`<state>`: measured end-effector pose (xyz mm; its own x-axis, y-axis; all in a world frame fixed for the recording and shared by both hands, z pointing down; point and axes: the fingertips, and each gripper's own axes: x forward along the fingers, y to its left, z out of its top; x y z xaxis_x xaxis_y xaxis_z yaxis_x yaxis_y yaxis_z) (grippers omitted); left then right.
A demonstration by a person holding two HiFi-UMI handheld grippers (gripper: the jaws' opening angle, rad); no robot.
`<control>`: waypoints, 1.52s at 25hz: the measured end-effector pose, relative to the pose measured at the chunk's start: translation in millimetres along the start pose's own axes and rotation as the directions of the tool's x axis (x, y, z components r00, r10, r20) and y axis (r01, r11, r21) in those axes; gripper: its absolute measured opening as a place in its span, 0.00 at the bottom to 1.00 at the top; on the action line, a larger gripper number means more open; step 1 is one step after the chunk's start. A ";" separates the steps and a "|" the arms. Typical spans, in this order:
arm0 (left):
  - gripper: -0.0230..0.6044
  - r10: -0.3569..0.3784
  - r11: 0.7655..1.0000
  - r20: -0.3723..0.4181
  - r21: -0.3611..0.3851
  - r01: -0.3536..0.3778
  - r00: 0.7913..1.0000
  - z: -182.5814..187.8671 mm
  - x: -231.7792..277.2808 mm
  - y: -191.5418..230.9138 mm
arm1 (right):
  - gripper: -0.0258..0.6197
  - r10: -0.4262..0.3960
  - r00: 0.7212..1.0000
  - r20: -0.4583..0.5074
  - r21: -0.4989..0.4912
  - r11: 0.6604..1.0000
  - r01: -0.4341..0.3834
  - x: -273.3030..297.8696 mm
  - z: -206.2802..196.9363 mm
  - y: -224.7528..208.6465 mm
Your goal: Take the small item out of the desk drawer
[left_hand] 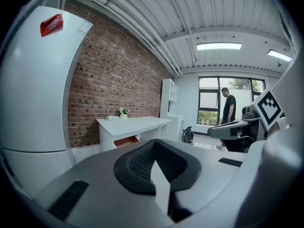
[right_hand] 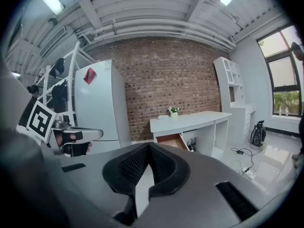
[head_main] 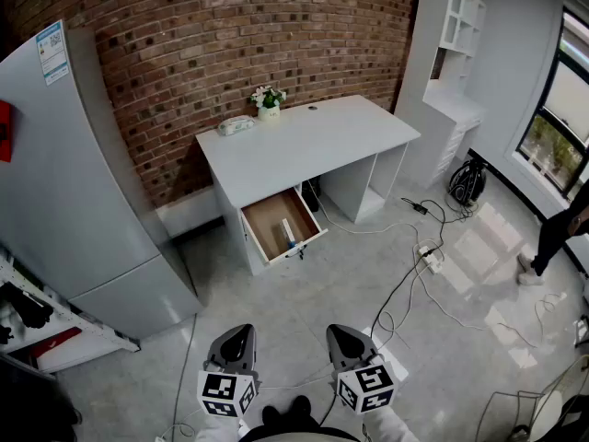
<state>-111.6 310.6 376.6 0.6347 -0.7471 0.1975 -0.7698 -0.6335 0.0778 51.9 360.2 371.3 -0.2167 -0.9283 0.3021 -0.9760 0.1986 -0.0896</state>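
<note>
My left gripper and right gripper bottom centre, both closed, empty, drawer open mid-frame, small item inside.

Head view from high, steeply down, both gripper views low, level, all sharing the distant white desk.

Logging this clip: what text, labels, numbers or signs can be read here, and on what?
No text is readable.
Blue-and-white label on the fridge: print too small.
Red sticker on the fridge: no legible words.
Left marker cube and right marker cube: patterns only, no letters.
</note>
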 end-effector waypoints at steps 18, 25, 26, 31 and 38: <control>0.06 0.012 1.000 0.018 0.022 -0.013 1.000 5.4 18.3 -26.6 | 0.08 0.019 0.998 0.054 0.007 1.000 -0.020 -7.0 9.1 -27.4; 0.06 0.018 0.999 0.021 0.032 -0.018 1.000 10.2 27.1 -27.1 | 0.08 0.025 0.998 0.063 0.021 0.999 -0.026 -2.4 14.0 -34.4; 0.06 0.017 0.999 0.022 0.032 -0.018 1.000 10.8 29.5 -25.1 | 0.08 0.026 0.997 0.067 0.024 0.999 -0.027 -0.2 15.2 -34.6; 0.06 0.009 1.000 0.006 0.030 -0.009 1.000 10.1 49.8 -13.8 | 0.09 0.014 0.996 0.093 0.028 0.999 -0.017 15.3 25.0 -44.4; 0.06 0.021 1.000 -0.001 0.014 -0.021 1.000 3.8 89.4 13.7 | 0.24 0.015 0.998 0.061 0.066 0.998 -0.019 61.1 24.2 -61.9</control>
<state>-65.1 234.4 391.6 0.6185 -0.7598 0.2003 -0.7819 -0.6205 0.0603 99.6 283.6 372.3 -0.2295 -0.9426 0.2425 -0.9680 0.1950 -0.1580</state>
